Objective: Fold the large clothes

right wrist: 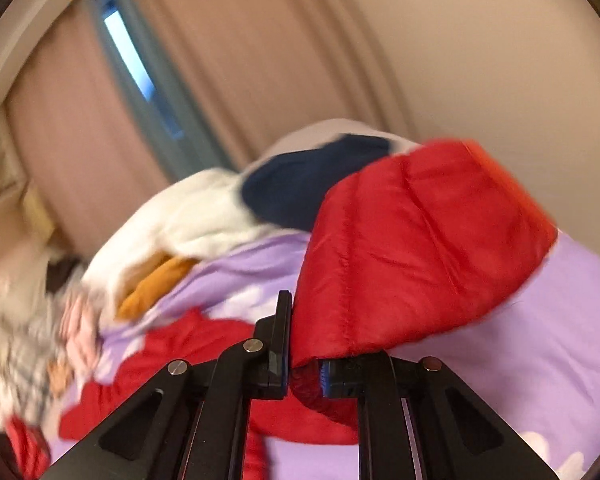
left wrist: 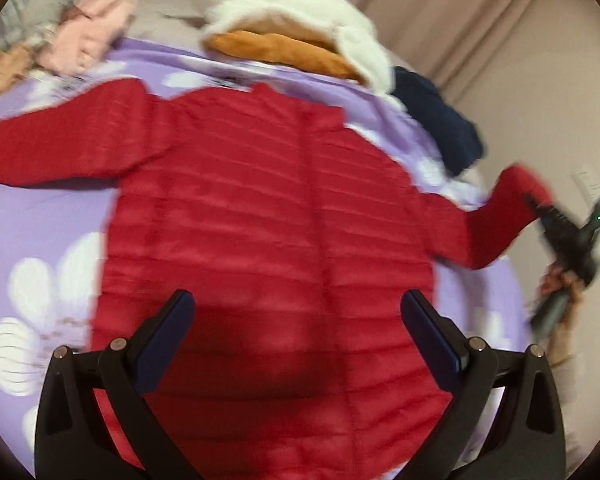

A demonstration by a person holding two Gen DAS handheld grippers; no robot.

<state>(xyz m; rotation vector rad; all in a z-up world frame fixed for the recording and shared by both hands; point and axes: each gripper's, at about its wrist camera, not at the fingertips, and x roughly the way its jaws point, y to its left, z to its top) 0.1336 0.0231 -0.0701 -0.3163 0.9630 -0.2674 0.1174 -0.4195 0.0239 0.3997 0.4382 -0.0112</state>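
Right wrist view: the red jacket (right wrist: 420,240) sleeve cuff is pinched by the right tool (right wrist: 304,376), lifted for folding inward; the left tool (left wrist: 298,320) is held open above the hem.

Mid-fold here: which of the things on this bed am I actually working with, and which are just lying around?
In the job: red puffer jacket; its sleeve, clamped in the right claw; left claw, open over the hem.

Lying about: white fleece; navy garment; pink clothes; purple bedspread.

We hold our left gripper (left wrist: 298,334) with jaws wide apart, angled downward, while our right gripper (right wrist: 304,374), out at three o'clock, is clamped tight, its hand (left wrist: 560,284) beneath
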